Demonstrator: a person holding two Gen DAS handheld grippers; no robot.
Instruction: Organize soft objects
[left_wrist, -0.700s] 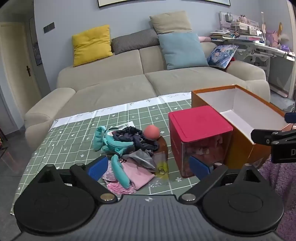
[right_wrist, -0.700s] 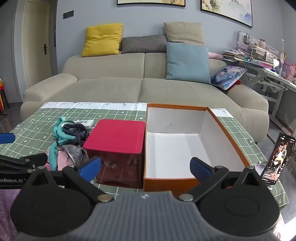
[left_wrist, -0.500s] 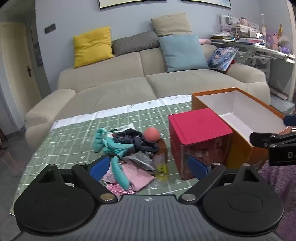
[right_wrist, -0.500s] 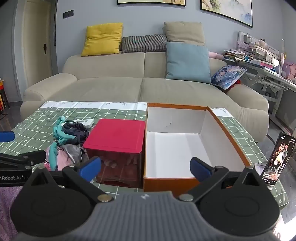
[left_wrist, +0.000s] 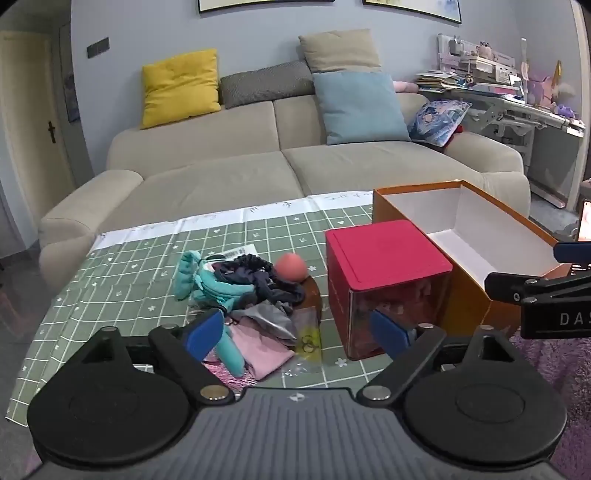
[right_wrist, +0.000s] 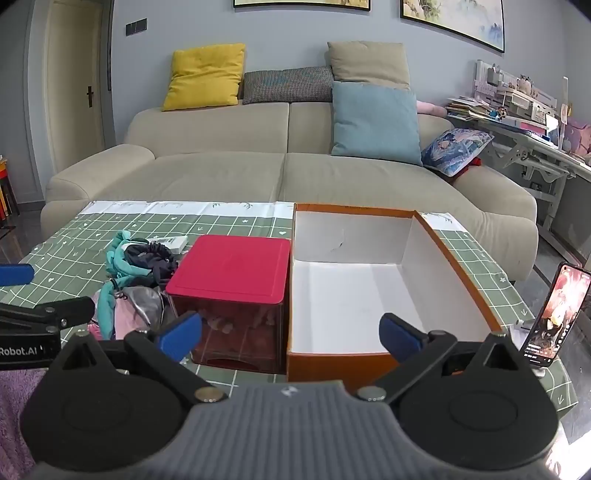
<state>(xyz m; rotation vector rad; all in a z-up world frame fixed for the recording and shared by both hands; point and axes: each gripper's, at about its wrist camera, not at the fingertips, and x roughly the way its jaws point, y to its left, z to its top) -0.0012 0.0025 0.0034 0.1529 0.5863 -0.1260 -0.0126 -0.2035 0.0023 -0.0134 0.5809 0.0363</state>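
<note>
A heap of soft things (left_wrist: 247, 295) lies on the green checked tablecloth (left_wrist: 122, 273): teal cloth (left_wrist: 207, 282), dark scrunchies (left_wrist: 266, 275), a pink cloth (left_wrist: 260, 347), grey fabric and a coral ball (left_wrist: 291, 267). The same heap (right_wrist: 136, 280) shows at the left in the right wrist view. To its right stand a red-lidded box (left_wrist: 384, 273) (right_wrist: 231, 273) and an orange box (left_wrist: 476, 243) (right_wrist: 354, 291) with an open white inside. My left gripper (left_wrist: 297, 332) hangs open just before the heap. My right gripper (right_wrist: 290, 332) is open before the two boxes. Both hold nothing.
A beige sofa (right_wrist: 288, 173) with yellow, grey, tan and blue cushions runs behind the table. A phone (right_wrist: 557, 314) stands propped at the table's right edge. A cluttered desk (right_wrist: 524, 122) is at the far right. A purple rug (left_wrist: 554, 354) lies below the table's front.
The left wrist view has shifted slightly upward, so the heap and boxes sit a little lower in frame. The right gripper has hardly moved. Both stay open.
</note>
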